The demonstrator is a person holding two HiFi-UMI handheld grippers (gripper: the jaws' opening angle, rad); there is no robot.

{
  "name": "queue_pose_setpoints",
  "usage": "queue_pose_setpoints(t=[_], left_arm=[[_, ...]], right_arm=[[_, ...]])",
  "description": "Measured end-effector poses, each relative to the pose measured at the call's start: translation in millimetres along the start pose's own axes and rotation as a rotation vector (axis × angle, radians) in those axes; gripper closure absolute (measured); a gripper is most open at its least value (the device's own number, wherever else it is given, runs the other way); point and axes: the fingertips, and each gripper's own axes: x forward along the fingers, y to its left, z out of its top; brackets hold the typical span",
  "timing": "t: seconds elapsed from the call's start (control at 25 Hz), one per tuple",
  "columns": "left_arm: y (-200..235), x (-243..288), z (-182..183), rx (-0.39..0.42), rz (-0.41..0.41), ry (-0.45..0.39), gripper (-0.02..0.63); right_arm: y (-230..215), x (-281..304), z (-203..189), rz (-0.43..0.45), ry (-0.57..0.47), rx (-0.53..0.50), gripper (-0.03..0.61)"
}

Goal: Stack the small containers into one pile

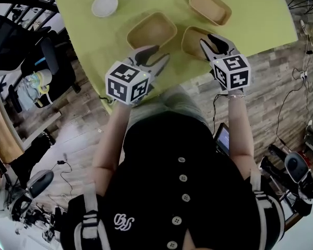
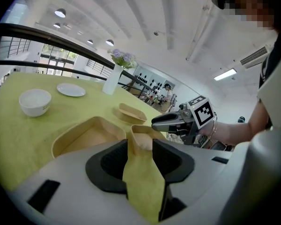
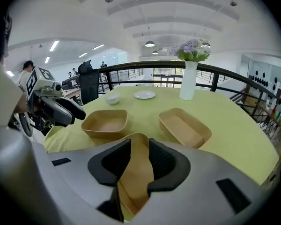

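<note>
I think my job now is to grab the near tub (image 3: 136,172) with my right claw (image 1: 211,41). To do it well, I should slip one jaw inside its wall and one outside. Then I squeeze softly so the wall does not bend, and lift straight up. My right claw is wide apart and holds nothing. The near tub sits right under it and shows in the gap, but no pad presses on it. The left tub (image 1: 152,30) is off to its left, and the far tub (image 1: 209,5) is ahead and a bit right. My left claw (image 1: 155,56) is apart and empty too. Only the green table (image 1: 250,30) shows in its gap, and the left tub lies just ahead of it.
</note>
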Motion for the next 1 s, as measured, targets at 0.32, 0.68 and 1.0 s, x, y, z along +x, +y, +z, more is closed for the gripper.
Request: queue_pose_setpoints(t=[0.32,0.68,1.0], left_arm=[[-0.8,8.8,-4.0,-0.036,0.045,-0.007,0.446],[4.8,19.2,0.9,-0.054,0.087,-0.018,0.446],[6.7,21.1,1.6,-0.058,0.108,-0.037,0.466]], right_arm=[[-30.9,23.1,-18.6,-0.005,0.103,-0.124,0.459],[-39.3,40.4,-25.8,0.057,0.197,-0.326,0.459],[-34.6,52.6,-32.7,0.113,0.272,-0.527,0.509]])
